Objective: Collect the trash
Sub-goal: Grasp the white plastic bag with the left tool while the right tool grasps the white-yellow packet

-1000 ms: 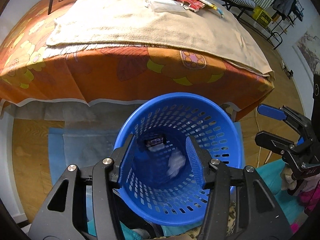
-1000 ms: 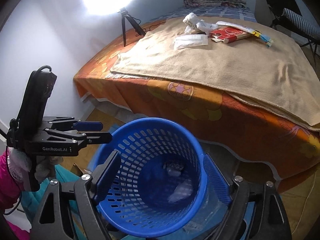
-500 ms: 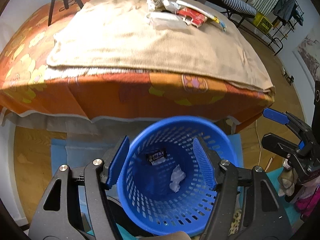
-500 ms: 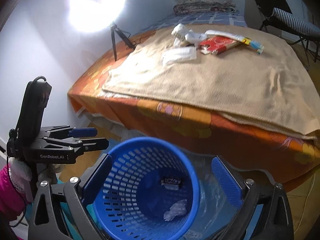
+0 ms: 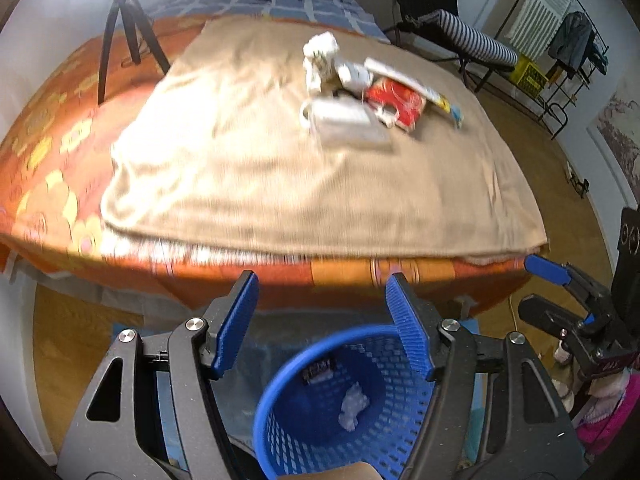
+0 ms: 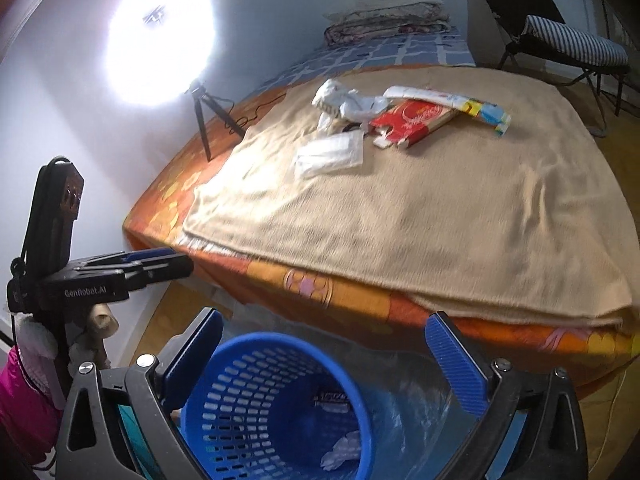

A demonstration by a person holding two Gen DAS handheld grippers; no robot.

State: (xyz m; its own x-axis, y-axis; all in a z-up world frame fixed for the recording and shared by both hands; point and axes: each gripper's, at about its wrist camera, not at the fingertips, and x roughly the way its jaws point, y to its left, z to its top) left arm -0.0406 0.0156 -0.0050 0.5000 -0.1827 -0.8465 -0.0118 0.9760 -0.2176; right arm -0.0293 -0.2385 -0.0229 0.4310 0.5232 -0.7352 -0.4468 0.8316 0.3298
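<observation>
The left tool [image 5: 322, 322] stands spread with nothing between its blue pads [image 5: 236, 322], hanging above the near edge of the bed [image 5: 52, 152]. Just below and slightly right of its tips sits the blue basket [image 5: 288, 432] on the floor, holding a crumpled white scrap [image 5: 353, 406] and a small dark wrapper [image 5: 318, 370]. Ahead of the tool, well beyond its tips, a beige blanket [image 5: 280, 184] covers the bed, and on its far part lies the remaining trash: a flat white packet [image 5: 344, 120], crumpled white paper [image 5: 320, 56], a red box [image 5: 398, 100] and a long white wrapper [image 5: 408, 82], all close together.

The right tool [image 6: 324, 358] is spread wide, also empty, its left pad over the basket's rim and its right pad over a clear plastic sheet [image 6: 412, 384] beside the basket. To its left, the other tool shows side-on, gripped by a hand [image 6: 96, 328] with a pink sleeve [image 6: 20, 396]. A bright lamp [image 6: 160, 36] on a tripod [image 6: 204, 120] stands far ahead-left.
</observation>
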